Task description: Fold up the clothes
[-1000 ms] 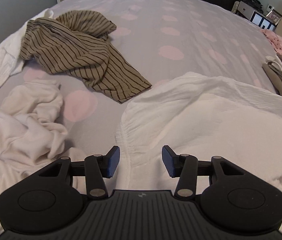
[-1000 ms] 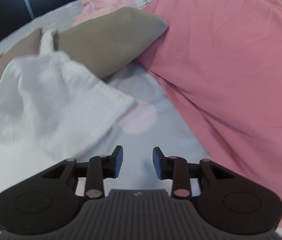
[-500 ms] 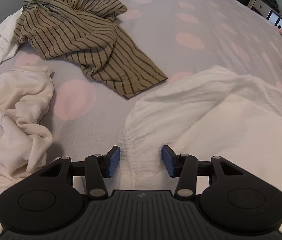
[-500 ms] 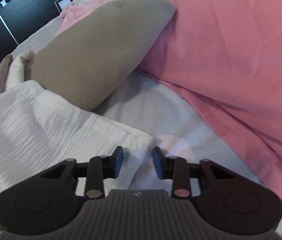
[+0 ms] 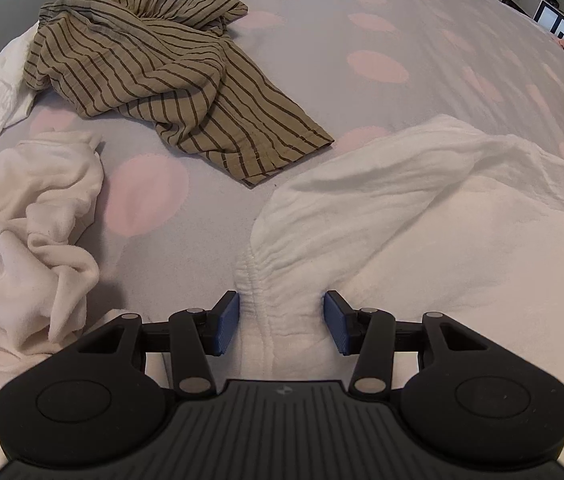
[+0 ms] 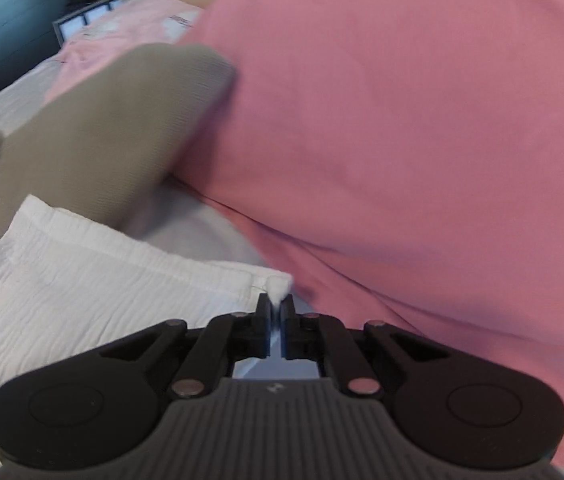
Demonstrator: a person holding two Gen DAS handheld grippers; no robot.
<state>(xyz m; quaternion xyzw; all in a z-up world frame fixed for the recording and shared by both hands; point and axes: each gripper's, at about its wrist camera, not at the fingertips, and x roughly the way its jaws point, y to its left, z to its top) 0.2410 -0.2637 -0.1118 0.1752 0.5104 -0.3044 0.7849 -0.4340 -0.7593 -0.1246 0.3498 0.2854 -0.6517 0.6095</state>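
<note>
While the right gripper point(image 6: 276, 312) pinches the white garment's point(image 6: 94, 272) corner shut, the gathered waistband point(image 5: 266, 292) sits dead centre between the left gripper's point(image 5: 281, 322) half-open, empty jaws.

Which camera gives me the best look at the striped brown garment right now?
The left wrist view. The striped brown garment lies crumpled in plain sight on the bedspread, beyond the white garment at the left gripper. The right wrist view shows none of it.
</note>
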